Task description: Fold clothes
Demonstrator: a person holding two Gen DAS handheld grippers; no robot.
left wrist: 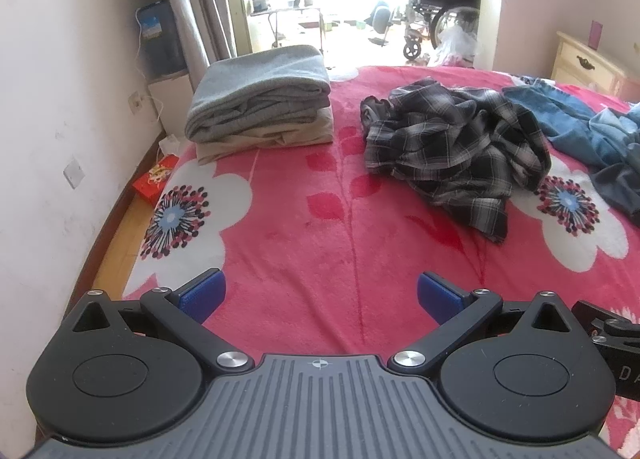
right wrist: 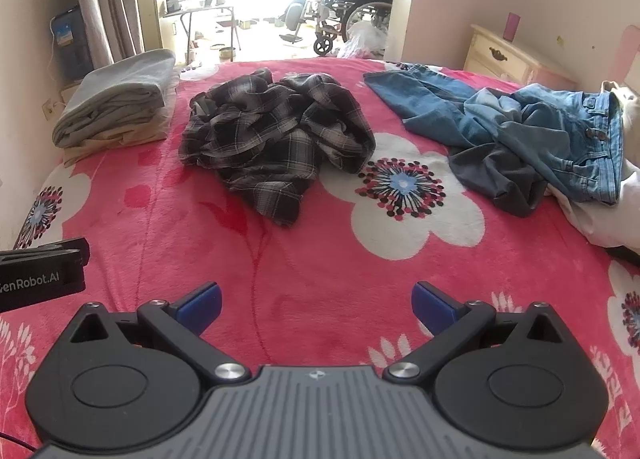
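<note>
A crumpled black-and-white plaid shirt point(left wrist: 452, 147) lies in a heap mid-bed; it also shows in the right wrist view point(right wrist: 272, 139). Rumpled blue jeans point(right wrist: 532, 131) lie to its right, and show at the right edge of the left wrist view point(left wrist: 588, 127). A folded grey garment on a folded beige one point(left wrist: 260, 103) is stacked at the far left, also seen in the right wrist view point(right wrist: 116, 103). My left gripper point(left wrist: 320, 295) is open and empty over the blanket, well short of the shirt. My right gripper point(right wrist: 316, 303) is open and empty too.
A pink floral blanket point(right wrist: 320, 259) covers the bed. A white wall point(left wrist: 48, 139) runs along the left, with a red box point(left wrist: 156, 179) on the floor. A cream nightstand point(right wrist: 508, 55) stands at the back right. A wheelchair point(right wrist: 352, 15) is beyond the doorway.
</note>
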